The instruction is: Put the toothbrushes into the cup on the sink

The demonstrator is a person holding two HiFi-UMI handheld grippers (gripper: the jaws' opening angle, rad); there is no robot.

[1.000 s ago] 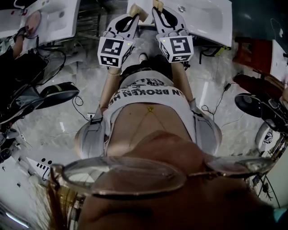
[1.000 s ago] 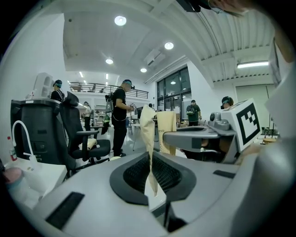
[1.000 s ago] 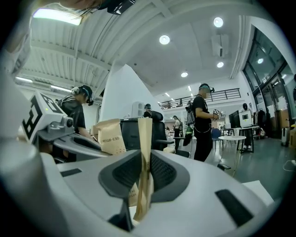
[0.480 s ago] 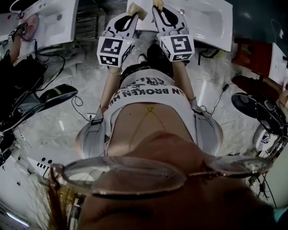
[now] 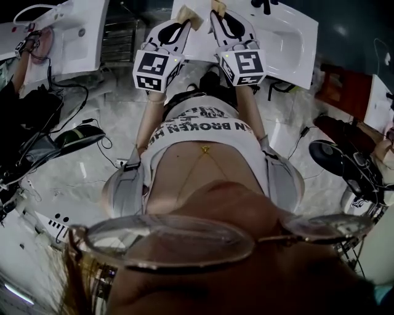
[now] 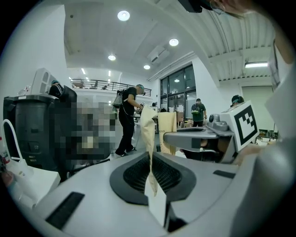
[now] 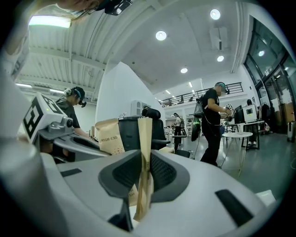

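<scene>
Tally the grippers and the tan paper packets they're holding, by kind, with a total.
Grippers: 2, left gripper and right gripper.
Tan paper packets: 2, left packet and right packet, one per gripper.
Total: 4.

Contents of left paper packet (image 6: 147, 127), pinched in left gripper (image 6: 151, 162): impossible to tell. Same for right paper packet (image 7: 144, 134) in right gripper (image 7: 143, 164). Beyond both grippers, sink (image 5: 289, 43) and tap (image 5: 265, 5) cut off by head view's top edge.
</scene>
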